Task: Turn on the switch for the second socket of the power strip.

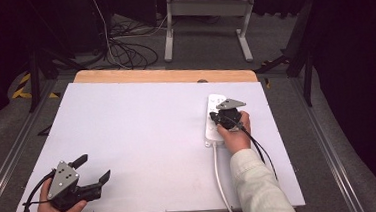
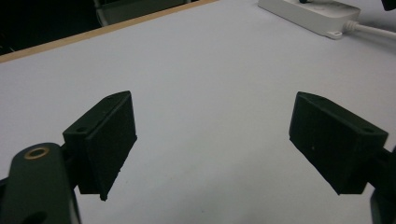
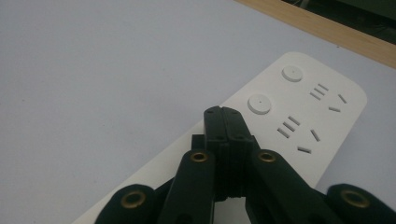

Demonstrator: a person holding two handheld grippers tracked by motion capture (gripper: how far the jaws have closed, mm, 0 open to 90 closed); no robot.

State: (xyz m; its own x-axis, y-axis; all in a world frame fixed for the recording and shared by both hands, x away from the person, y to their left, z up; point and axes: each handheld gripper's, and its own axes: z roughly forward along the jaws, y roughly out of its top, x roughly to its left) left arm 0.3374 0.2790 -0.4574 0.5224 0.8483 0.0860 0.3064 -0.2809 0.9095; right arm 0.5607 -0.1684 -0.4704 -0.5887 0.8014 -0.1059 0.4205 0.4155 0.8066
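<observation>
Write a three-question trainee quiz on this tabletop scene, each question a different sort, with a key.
1. True or false: the left gripper is open, with only bare table between its jaws.
2. Multiple choice: the right gripper is over
A. a keyboard
B. the white power strip
C. a folded cloth
3. Fill in: the power strip's white cord runs off the table's ____ edge, beside the person's right sleeve.

Key:
1. True. The left gripper view shows the jaws wide apart.
2. B. Its jaws are pressed together above the strip's sockets and round buttons.
3. Near.
</observation>
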